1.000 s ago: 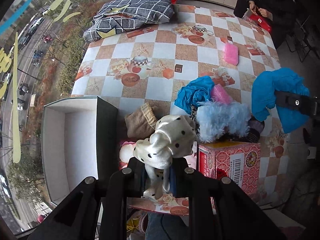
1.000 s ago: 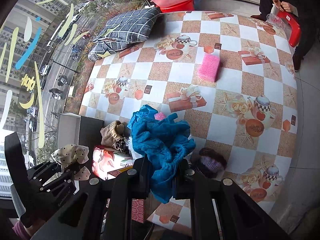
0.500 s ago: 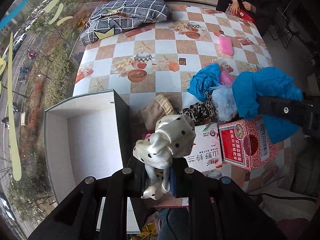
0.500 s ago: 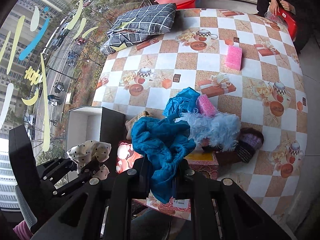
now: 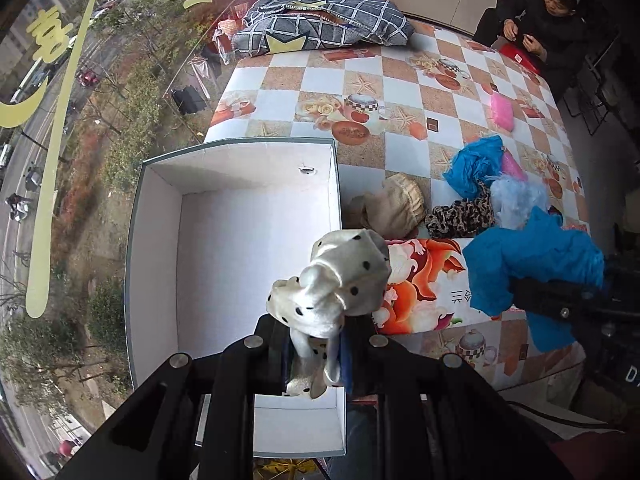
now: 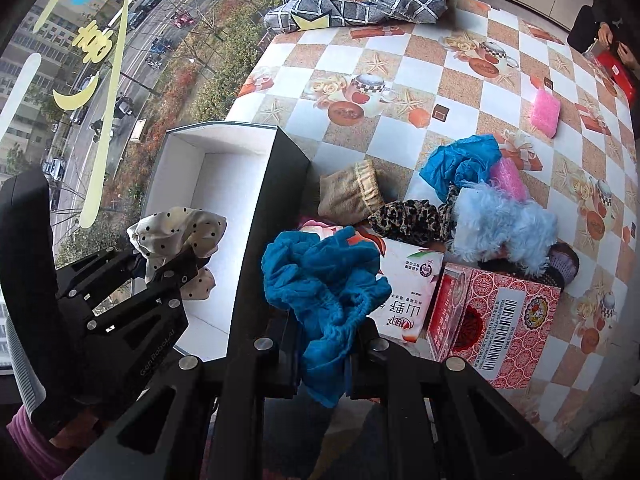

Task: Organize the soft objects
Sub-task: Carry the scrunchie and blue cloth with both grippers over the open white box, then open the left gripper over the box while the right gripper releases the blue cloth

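My left gripper [image 5: 316, 356] is shut on a white polka-dot scrunchie [image 5: 332, 284] and holds it over the near right corner of an open box with a white inside [image 5: 240, 240]. The scrunchie [image 6: 176, 232] and box [image 6: 224, 184] also show in the right wrist view. My right gripper [image 6: 324, 364] is shut on a blue fuzzy scrunchie [image 6: 320, 272], held above the box's dark right wall [image 6: 272, 216]. It shows in the left wrist view [image 5: 528, 268] too.
On the checkered table [image 5: 400, 92] lie a beige pouch [image 6: 348, 192], a leopard scrunchie [image 6: 408, 220], a pale blue fluffy one [image 6: 500, 220], a blue bag [image 6: 460, 160], pink sponges [image 6: 544, 112], a tissue pack [image 6: 404, 284], a red carton [image 6: 492, 320] and a checked pillow [image 5: 320, 28].
Both grippers have moved left toward the box, each still holding its scrunchie. The left one now hangs over the box's opening.
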